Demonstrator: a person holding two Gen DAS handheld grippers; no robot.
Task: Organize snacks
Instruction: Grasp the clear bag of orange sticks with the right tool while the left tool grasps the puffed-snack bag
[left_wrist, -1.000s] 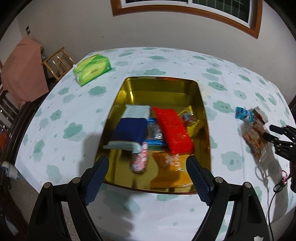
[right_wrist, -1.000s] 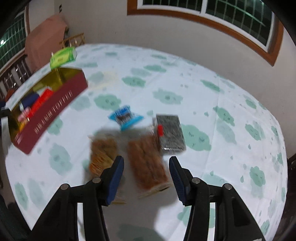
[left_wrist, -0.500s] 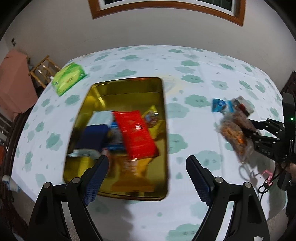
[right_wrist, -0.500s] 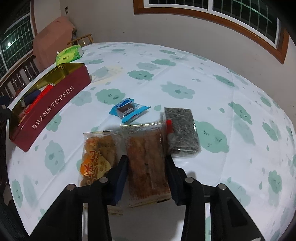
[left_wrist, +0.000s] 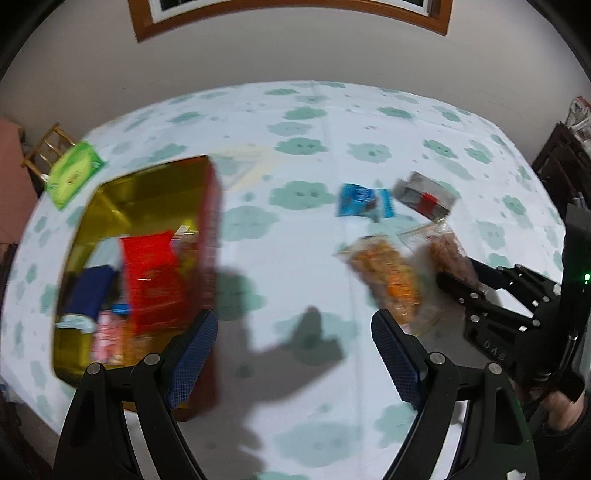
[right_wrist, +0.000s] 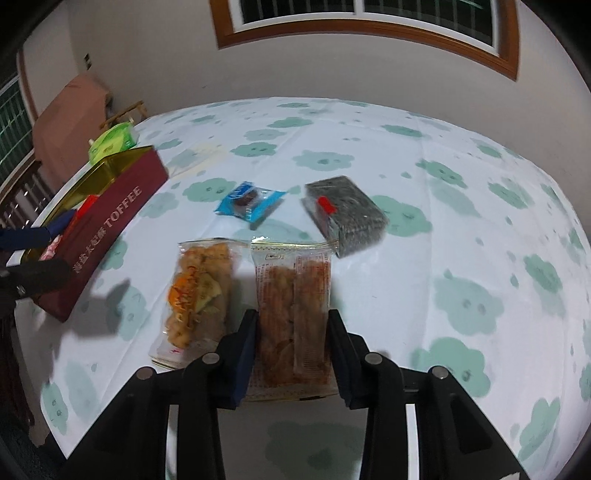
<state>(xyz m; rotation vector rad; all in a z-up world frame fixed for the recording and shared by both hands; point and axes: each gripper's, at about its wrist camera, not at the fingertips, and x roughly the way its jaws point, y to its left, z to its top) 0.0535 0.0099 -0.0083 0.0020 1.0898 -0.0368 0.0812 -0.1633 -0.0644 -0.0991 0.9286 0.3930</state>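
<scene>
Moved: left gripper (left_wrist: 293, 350) has swung from over the gold-lined red toffee tin (right_wrist: 110, 218) to bare cloud-print tablecloth (left_wrist: 303, 258); jaws wide apart, nothing between.
Right gripper (right_wrist: 291, 343): jaws closing, pads flanking the clear packet of reddish-brown crackers (right_wrist: 291, 295).
Packet's place: near table edge, beside a clear fried-snack bag (right_wrist: 199, 288).
Hard to see: tin contents blurred; packet's near end hidden behind the fingers.
</scene>
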